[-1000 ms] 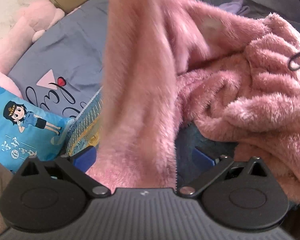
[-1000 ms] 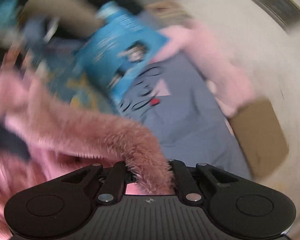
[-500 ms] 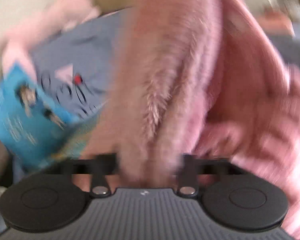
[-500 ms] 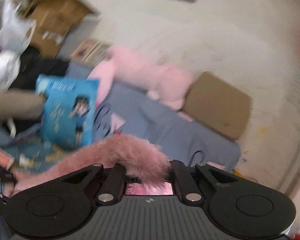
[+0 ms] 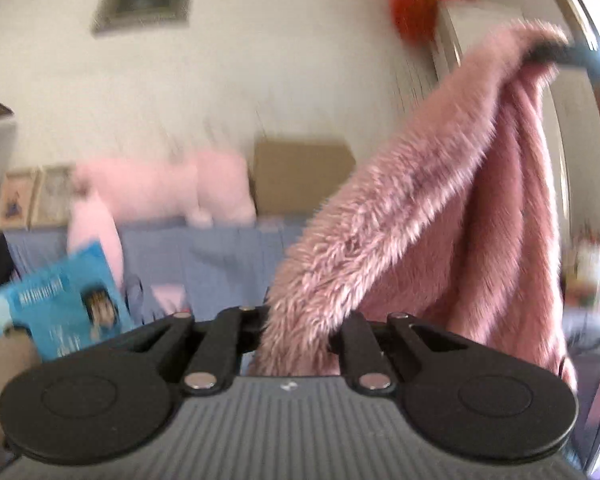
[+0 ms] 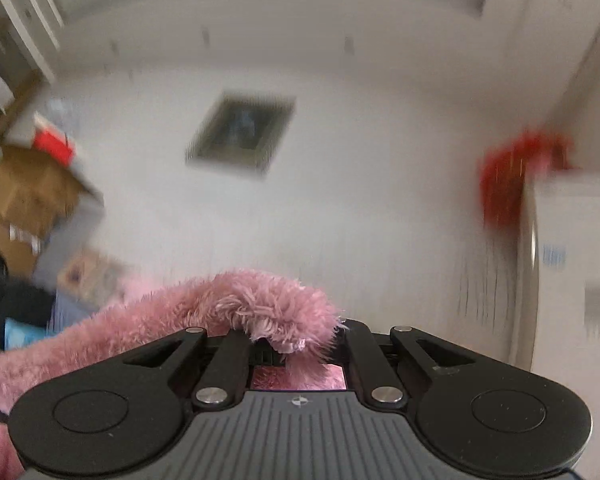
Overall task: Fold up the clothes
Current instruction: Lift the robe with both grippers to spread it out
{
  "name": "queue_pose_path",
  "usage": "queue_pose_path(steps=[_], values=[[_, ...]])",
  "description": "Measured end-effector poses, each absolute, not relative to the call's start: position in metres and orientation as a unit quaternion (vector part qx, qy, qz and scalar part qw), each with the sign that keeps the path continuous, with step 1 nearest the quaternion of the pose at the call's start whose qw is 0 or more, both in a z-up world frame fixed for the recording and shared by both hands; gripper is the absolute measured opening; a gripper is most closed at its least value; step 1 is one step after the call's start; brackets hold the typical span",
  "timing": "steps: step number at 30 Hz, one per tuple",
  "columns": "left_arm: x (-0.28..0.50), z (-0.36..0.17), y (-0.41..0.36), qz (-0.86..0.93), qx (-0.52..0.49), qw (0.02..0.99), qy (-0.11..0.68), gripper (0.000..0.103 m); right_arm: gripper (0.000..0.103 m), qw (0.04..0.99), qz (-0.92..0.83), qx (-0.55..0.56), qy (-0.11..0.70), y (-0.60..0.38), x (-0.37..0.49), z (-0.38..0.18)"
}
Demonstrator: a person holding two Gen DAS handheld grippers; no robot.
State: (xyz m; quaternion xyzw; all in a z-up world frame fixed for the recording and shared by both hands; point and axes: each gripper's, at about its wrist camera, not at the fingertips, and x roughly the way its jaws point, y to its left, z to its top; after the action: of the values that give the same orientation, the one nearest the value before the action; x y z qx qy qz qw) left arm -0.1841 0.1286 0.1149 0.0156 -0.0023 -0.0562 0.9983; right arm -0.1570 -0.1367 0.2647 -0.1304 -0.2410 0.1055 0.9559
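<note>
Item: one pink fleece garment (image 5: 428, 216), pinched at one edge in my left tongs (image 5: 296, 344) and at another in my right tongs (image 6: 296, 348), stretched aloft between them, its bulk hanging to the right of my left tongs, blue bedsheet (image 5: 220, 256) ahead and below.

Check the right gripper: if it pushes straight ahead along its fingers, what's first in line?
Beyond the pink fluffy garment clamped in the right gripper, nothing near; the white wall is probably first, distance unclear.
</note>
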Motion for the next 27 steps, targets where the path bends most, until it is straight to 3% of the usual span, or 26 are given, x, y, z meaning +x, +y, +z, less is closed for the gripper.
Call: queue_pose_path(steps=[6, 13, 17, 23, 27], values=[[-0.251, 0.238, 0.147, -0.041, -0.014, 0.991, -0.127, 0.013, 0.007, 0.936, 0.104, -0.133, -0.309, -0.155, -0.191, 0.344], [-0.305, 0.314, 0.111, -0.070, 0.009, 0.978, -0.195, 0.023, 0.007, 0.945, 0.066, -0.134, -0.290, -0.185, -0.176, 0.388], [-0.323, 0.320, 0.082, -0.045, 0.039, 0.978, -0.201, 0.024, 0.008, 0.948, 0.074, -0.154, -0.268, -0.170, -0.147, 0.386], [-0.333, 0.291, 0.085, 0.025, 0.024, 0.990, -0.139, 0.026, 0.008, 0.952, 0.123, -0.190, -0.206, -0.118, -0.080, 0.366], [-0.302, 0.250, 0.113, 0.090, 0.008, 0.994, -0.061, 0.027, 0.008, 0.951, 0.166, -0.233, -0.119, -0.034, -0.003, 0.303]])
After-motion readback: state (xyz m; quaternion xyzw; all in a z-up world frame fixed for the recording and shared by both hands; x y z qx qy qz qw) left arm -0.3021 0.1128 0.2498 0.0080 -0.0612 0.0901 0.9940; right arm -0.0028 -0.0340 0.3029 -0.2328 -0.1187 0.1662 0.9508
